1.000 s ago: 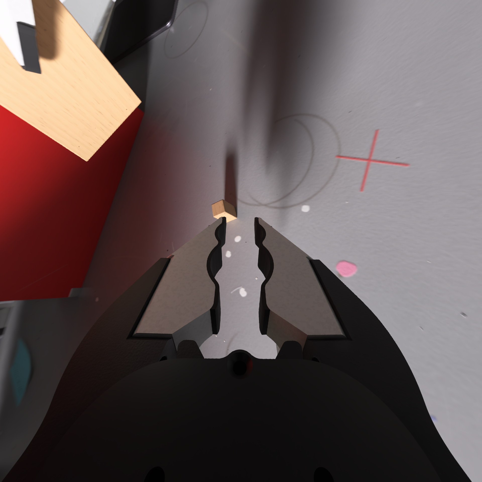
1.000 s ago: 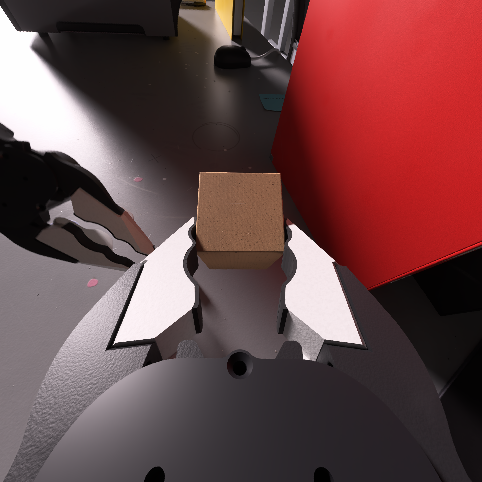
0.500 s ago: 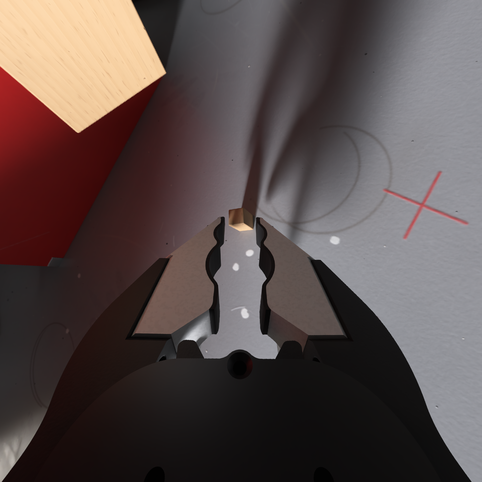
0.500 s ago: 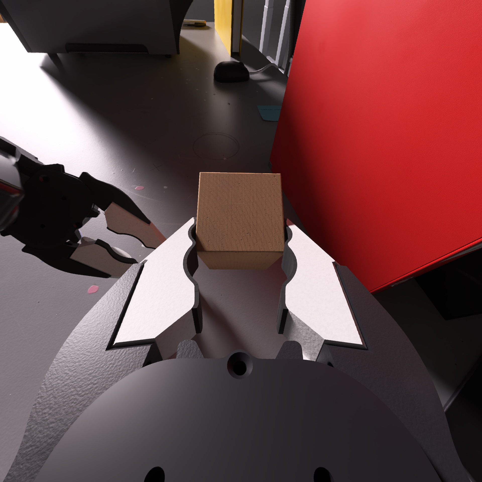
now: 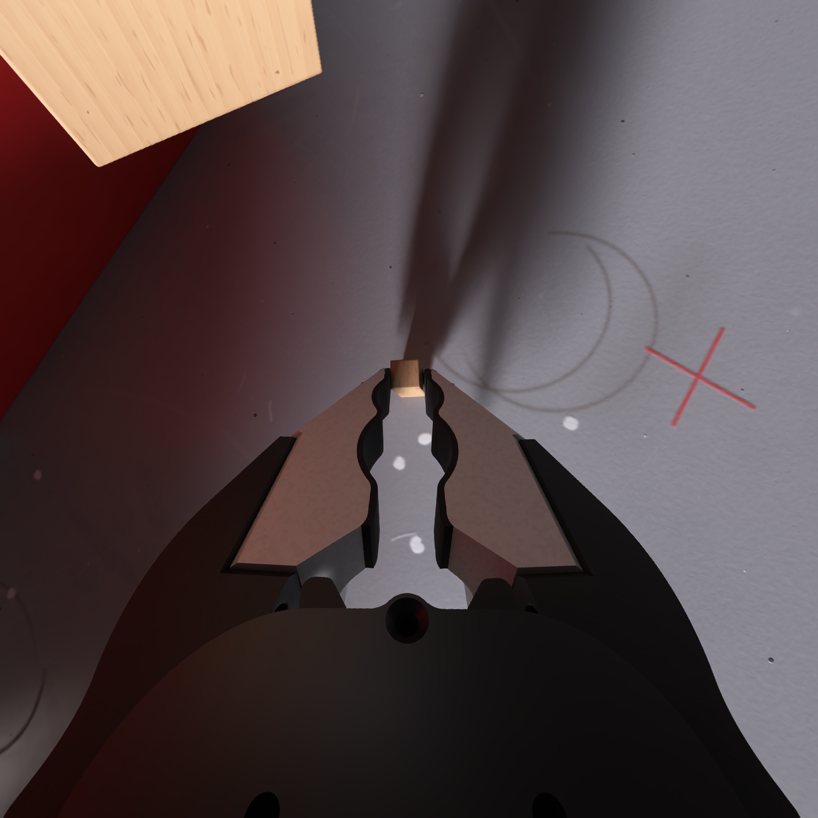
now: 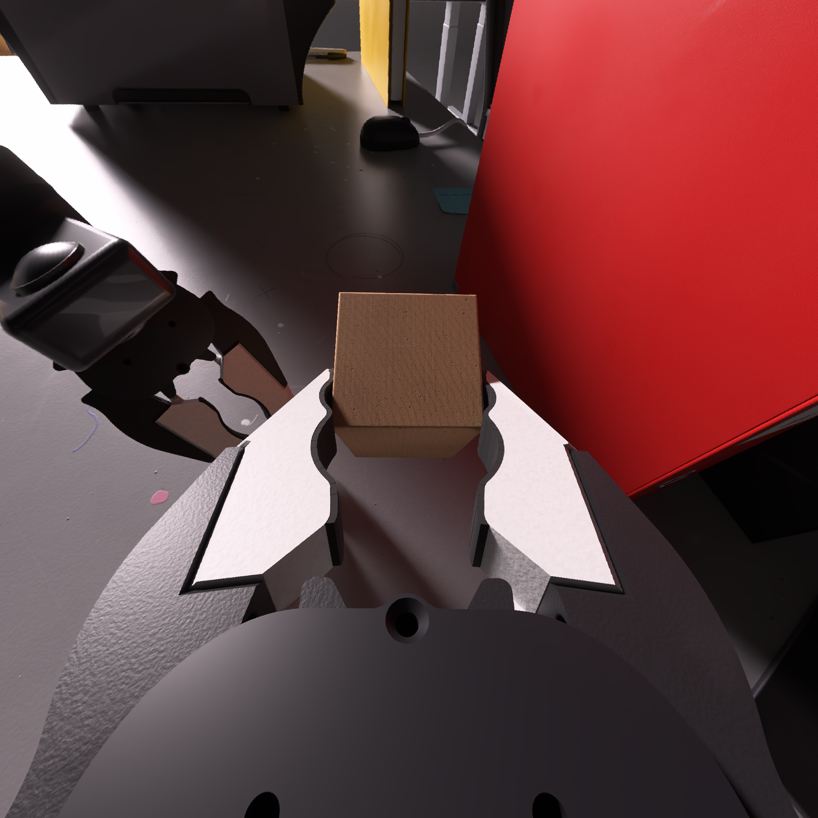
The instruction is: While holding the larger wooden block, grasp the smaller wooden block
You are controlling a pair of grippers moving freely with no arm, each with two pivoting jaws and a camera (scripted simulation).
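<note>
The smaller wooden block (image 5: 405, 376) is a tiny cube on the grey table, sitting right between the tips of my left gripper (image 5: 406, 380), whose jaws have narrowed onto its two sides. The larger wooden block (image 6: 407, 367) is a cube held off the table by my right gripper (image 6: 407, 394), which is shut on it at the fingertips. The larger block also shows at the upper left of the left wrist view (image 5: 168, 66). The left gripper shows at the left of the right wrist view (image 6: 261, 416), its tips hidden behind my right finger.
A tall red box (image 6: 642, 221) stands close on the right of the held block and shows in the left wrist view (image 5: 44, 265). A red cross mark (image 5: 699, 376) and pencil circles lie on the table. A black mouse (image 6: 389, 133) and a grey machine (image 6: 168, 48) are farther back.
My left gripper has moved forward until the small block is between its fingertips, and its jaws have narrowed. The right gripper still holds the larger block.
</note>
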